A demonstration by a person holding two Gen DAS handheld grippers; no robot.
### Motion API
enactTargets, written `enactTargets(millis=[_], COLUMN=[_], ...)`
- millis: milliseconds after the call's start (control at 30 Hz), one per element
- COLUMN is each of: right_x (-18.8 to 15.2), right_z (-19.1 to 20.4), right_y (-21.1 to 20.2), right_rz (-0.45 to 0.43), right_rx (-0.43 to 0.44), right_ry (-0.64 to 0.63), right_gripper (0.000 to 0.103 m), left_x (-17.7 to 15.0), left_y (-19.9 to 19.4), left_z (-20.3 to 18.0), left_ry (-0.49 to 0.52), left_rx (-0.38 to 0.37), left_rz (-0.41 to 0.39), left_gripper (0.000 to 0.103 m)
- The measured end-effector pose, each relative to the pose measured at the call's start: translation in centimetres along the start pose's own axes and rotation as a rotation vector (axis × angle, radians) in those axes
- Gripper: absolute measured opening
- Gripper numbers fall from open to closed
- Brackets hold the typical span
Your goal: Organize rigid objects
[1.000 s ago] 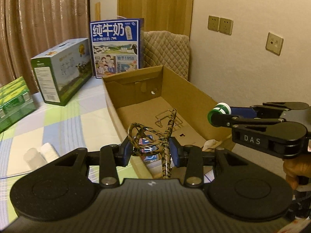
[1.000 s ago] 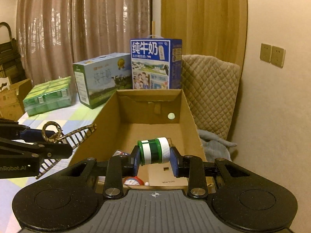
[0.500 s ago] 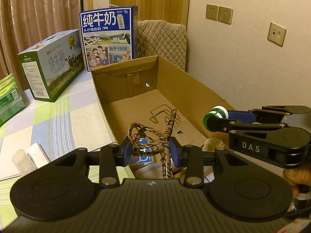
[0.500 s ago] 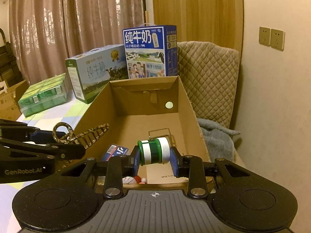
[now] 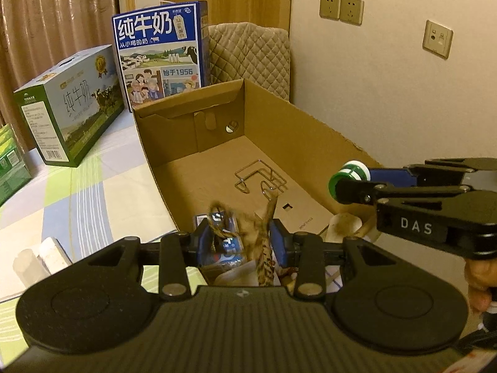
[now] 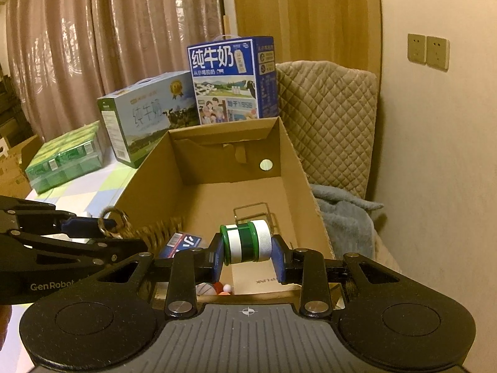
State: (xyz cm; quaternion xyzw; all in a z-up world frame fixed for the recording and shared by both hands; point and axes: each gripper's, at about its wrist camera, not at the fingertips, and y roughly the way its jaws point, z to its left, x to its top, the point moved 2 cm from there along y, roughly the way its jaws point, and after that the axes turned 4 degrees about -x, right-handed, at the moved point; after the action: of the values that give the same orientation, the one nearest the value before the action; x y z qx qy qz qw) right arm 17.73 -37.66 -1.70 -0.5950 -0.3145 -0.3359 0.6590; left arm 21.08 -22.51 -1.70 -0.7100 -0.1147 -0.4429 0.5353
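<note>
The bed or table surface point(image 5: 80, 192) with its pastel checked cover carries everything here, and the long open cardboard box point(image 6: 292, 168) lies across it, running away toward the quilted cushion point(image 6: 329, 115) at the wall. Behind the box's far end stands the blue milk carton case point(image 6: 231, 80), upright, with the green-and-white milk case point(image 6: 146, 115) beside it on the left and a shrink-wrapped green pack point(image 6: 65, 161) further left again.

Down on the box floor, a bent wire rack point(image 5: 259, 178) lies flat about halfway along. At the near end there's a small blue packet point(image 6: 181, 242) and some little red and white bits I can't make out.

Now the tools. The left gripper point(image 5: 240, 239) is over the near end of the box, its blue pads clamped on a leopard-patterned hair clip point(image 5: 264, 242) with a looped ring end; the clip is blurred, tilted, hanging above the packet and not resting on anything. From the other side, that ring point(image 6: 112, 222) pokes out past the left fingers right at the box's left wall.

The right gripper point(image 6: 248, 247) holds a small green-and-white jar point(image 6: 245, 242) sideways, pads pressing its base and its white cap, squeezed firmly. It hangs above the box's near end, over the right wall, clear of the floor. A hand point(image 5: 480, 283) shows at the right gripper's handle.
</note>
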Motion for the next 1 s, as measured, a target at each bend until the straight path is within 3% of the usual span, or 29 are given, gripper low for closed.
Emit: enactTargets(millis=[200, 400, 1000], right_x=[0.1, -0.1, -0.4], right_z=[-0.3, -0.3, 0.3], right_y=[-0.2, -0.4, 0.4], right_rz=[0.0, 0.004, 0.03], right_rx=[-0.002, 0.001, 0.015], right_ry=[0.012, 0.019, 0.023], right_gripper=[0.029, 0.029, 0.029], left_x=[0.6, 0.6, -2.4], left_y=[-0.7, -3.3, -6.0], left_z=[0.4, 2.4, 4.6], left_ry=[-0.005, -0.074, -0.156], left_rx=[0.007, 0.047, 0.083], left_rz=[-0.034, -0.077, -0.074], left_gripper=[0.035, 0.035, 0.034])
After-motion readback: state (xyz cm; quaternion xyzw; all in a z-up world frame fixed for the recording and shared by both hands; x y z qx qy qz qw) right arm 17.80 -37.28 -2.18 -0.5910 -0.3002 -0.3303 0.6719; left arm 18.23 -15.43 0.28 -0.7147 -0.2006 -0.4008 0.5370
